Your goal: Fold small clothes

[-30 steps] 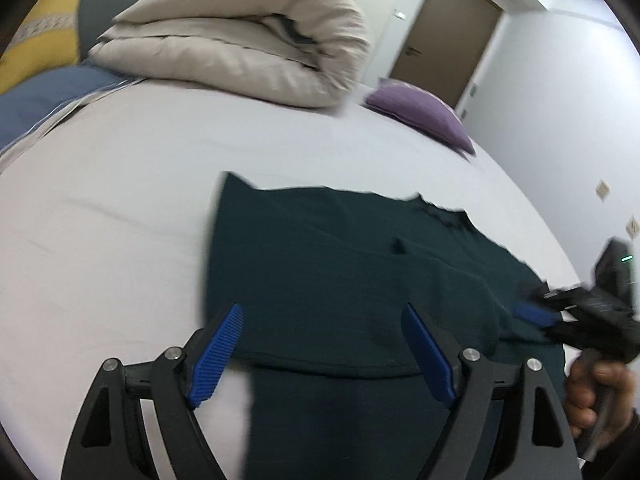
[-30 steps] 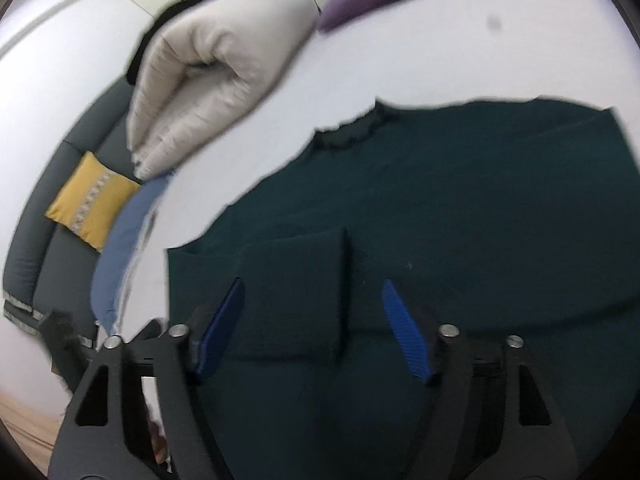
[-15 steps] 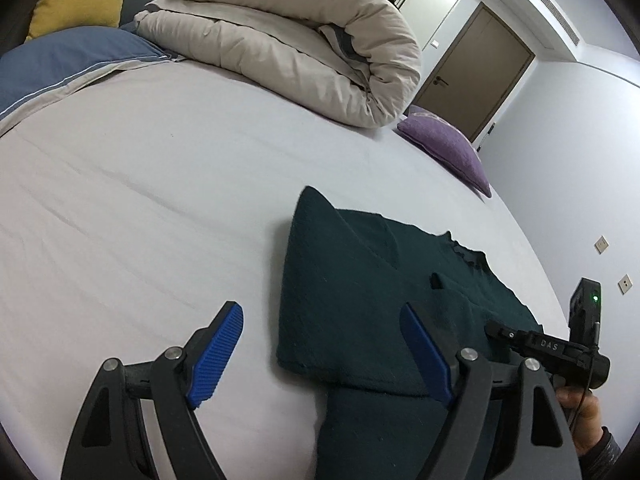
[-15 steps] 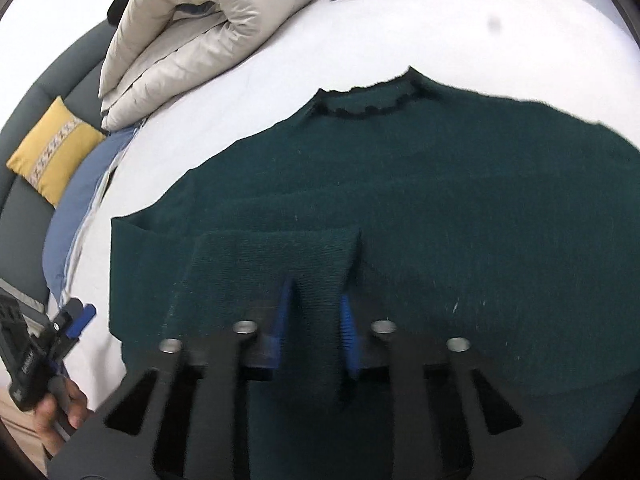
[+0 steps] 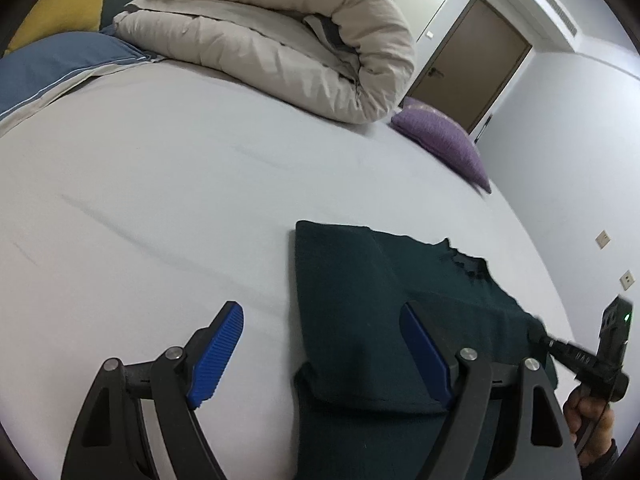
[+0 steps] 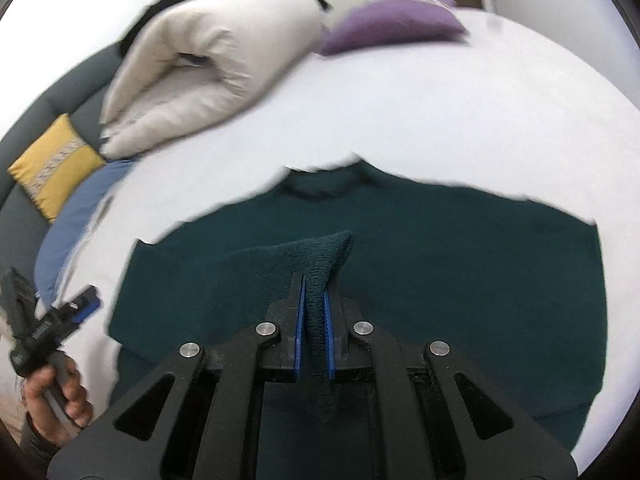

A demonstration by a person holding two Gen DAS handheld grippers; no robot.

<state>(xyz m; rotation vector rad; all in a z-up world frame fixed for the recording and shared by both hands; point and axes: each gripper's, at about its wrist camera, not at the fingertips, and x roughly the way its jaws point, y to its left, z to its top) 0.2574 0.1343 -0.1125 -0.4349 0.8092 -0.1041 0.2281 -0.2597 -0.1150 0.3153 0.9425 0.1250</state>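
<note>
Right gripper (image 6: pixel 314 320) clamped on raised fold of green sweater (image 6: pixel 460 248). Left gripper (image 5: pixel 324 356) spread wide over sweater's left edge, holding nothing. Bare bed sheet (image 5: pixel 160 200) left of it.

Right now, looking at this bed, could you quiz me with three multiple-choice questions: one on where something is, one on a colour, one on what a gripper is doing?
1. Where does the purple cushion lie?
A. on the sweater
B. at the bed's far edge
C. on the floor

2. What colour is the sweater?
A. dark green
B. red
C. white

3. The right gripper is:
A. wide open
B. shut on sweater fabric
C. shut on nothing

B: the purple cushion lies beyond the rolled duvet.
A: the sweater is dark green.
B: the right gripper pinches a raised fold.
</note>
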